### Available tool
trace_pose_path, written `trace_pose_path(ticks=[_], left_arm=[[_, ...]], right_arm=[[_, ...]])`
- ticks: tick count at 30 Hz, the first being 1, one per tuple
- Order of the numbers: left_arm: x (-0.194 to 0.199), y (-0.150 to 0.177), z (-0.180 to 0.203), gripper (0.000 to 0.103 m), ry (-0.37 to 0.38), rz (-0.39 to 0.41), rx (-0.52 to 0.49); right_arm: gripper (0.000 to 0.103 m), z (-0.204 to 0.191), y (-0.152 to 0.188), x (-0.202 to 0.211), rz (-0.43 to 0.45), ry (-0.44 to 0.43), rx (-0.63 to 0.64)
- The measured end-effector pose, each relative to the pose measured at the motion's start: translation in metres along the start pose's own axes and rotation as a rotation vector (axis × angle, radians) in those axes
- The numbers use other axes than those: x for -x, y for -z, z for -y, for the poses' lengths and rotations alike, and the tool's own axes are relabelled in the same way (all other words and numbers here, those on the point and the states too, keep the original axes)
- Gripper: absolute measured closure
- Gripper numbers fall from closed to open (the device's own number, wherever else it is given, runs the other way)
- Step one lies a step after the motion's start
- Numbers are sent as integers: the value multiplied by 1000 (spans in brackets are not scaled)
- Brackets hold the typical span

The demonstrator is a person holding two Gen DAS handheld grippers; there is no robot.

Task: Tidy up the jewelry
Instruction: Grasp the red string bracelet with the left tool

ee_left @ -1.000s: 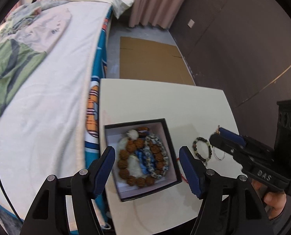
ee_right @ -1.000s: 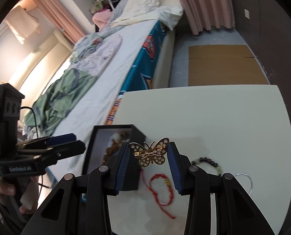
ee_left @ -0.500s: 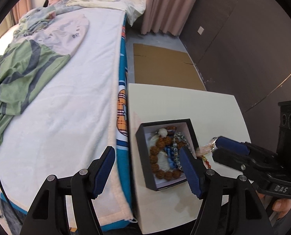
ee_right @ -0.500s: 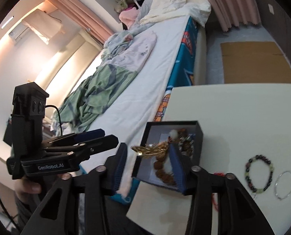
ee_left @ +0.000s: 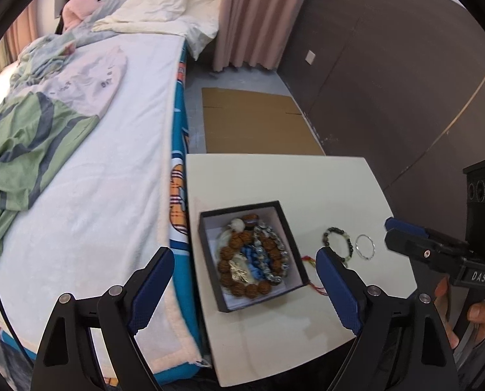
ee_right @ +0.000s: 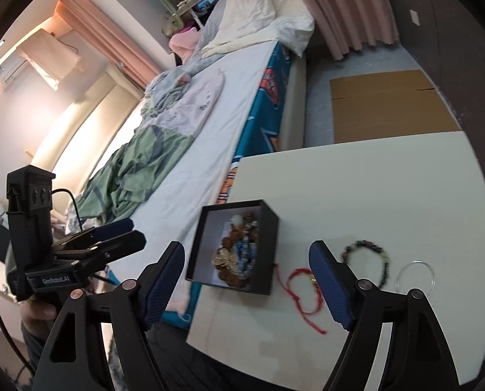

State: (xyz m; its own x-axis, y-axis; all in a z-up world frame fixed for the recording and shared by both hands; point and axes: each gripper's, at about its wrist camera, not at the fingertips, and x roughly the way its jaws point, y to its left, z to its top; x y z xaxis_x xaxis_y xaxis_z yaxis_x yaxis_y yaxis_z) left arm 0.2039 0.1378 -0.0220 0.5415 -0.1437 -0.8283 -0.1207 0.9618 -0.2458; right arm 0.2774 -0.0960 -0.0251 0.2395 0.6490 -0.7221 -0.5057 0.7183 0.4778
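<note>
Our right gripper [ee_right: 245, 280] hangs above the near edge of the surface [ee_right: 373, 189] with its jaws opening and nothing between them; the gold butterfly brooch [ee_right: 224, 258] lies inside the black box [ee_right: 265, 247], on top of the brown bead bracelet [ee_left: 242, 262] and the blue-and-silver strands, so we judge that piece as put away. Our left gripper [ee_left: 245, 283] is likewise spreading, empty, its blue pads framing the box from above without touching it, probably poised to steady the box if it slides. The box sits close to the surface's edge beside the bed [ee_left: 112, 163], which keeps it within easy reach of both hands. Outside it, on the bare surface, three pieces remain: the red cord bracelet [ee_right: 302, 293] just beside the box wall, the dark bead bracelet [ee_right: 369, 257] a little farther out, and the thin silver bangle [ee_right: 415, 275] next to that. They lie apart from one another, so each can be picked singly. On the left tool's body we read "GenRobot.AI"; on the right tool's body, "DAS". A flattened cardboard sheet [ee_left: 255, 123] lies on the floor beyond.
</note>
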Motion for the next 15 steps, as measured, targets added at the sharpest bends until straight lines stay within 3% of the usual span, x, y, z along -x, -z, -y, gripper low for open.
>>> trace_pose_path(ticks=[9, 15], left_arm=[[-20, 3, 41, 14, 13, -69, -77], [-36, 7, 70, 15, 24, -113, -114]], right_arm=[[24, 46, 11, 30, 9, 112, -85], [24, 71, 23, 36, -11, 142, -138]])
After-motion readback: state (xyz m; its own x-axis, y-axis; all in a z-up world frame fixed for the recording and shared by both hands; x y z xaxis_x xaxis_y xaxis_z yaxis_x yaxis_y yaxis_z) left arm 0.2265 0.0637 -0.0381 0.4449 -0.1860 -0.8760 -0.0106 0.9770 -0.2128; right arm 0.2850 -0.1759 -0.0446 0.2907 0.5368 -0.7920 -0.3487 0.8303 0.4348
